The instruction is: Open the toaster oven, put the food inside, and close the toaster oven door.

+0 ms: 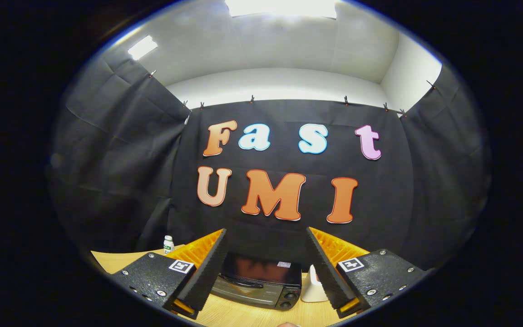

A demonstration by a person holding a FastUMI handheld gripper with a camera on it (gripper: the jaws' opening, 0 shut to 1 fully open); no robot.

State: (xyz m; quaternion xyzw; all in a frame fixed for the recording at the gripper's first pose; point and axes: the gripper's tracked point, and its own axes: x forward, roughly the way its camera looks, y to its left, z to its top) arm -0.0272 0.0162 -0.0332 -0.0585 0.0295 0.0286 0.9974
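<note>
**Desk:** What is in front of the gripper [266,268]?

**Photographer:** Its two fingers stand wide apart with nothing between them, raised above a pale wooden tabletop [243,315]. Framed in the gap between them, further ahead, sits the small black toaster oven with a dark glass door and two knobs [259,281], door closed against its body. A white object [312,287] stands just beside the oven's knob end, partly hidden by one finger; whether it is the food, I cannot tell. A small white bottle with a green label [168,244] stands well apart, by the far cloth wall.

**Desk:** What could go wrong?

**Photographer:** The oven looks light, I judge; a pull on its handle [242,284] may drag the whole unit across the wood instead of swinging the door. The white object stands close enough that a finger coming in could tip it.
</note>
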